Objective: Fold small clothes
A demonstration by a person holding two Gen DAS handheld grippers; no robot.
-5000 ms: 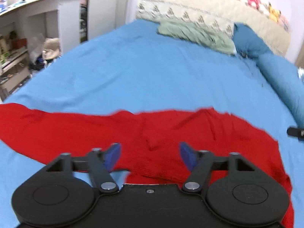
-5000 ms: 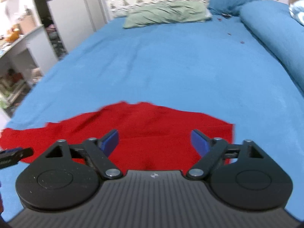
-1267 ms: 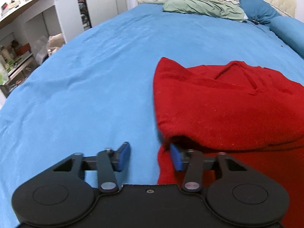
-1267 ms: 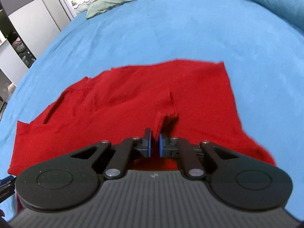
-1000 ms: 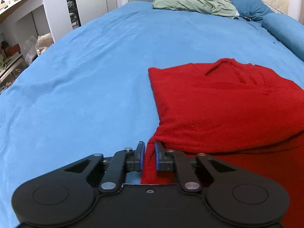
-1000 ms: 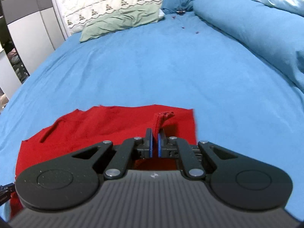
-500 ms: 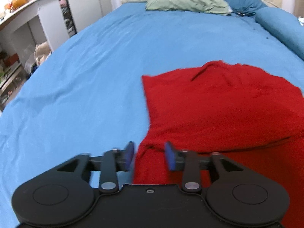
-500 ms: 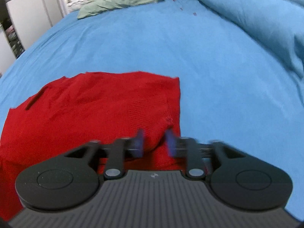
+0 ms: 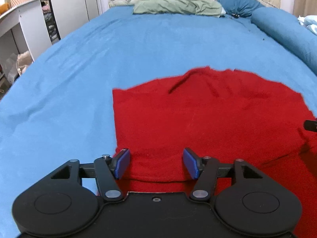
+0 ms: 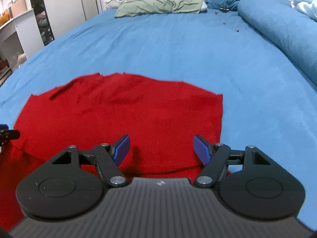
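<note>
Two hand-held grippers hang over a red garment [image 9: 208,119] that lies folded over on the blue bedsheet [image 9: 138,45], and both have just been opening, with nothing pinched between the blue pads. From the left wrist view, the left hand-held gripper [image 9: 156,163] sits above the garment's near left corner: its left pad is at the cloth's left edge, its right pad is over the red fabric, and a folded edge of the upper layer runs just below the gap (the lower layer shows beneath it). From the right wrist view, the right hand-held gripper [image 10: 161,150] stands released over the garment's near right part; the garment's right edge lies just beyond its right pad, with bare sheet past that. Each hand-held gripper's tip peeks into the other camera's side. A green pillow [image 10: 158,5] and a blue pillow [image 9: 235,2] lie far off at the headboard, well apart from the garment
</note>
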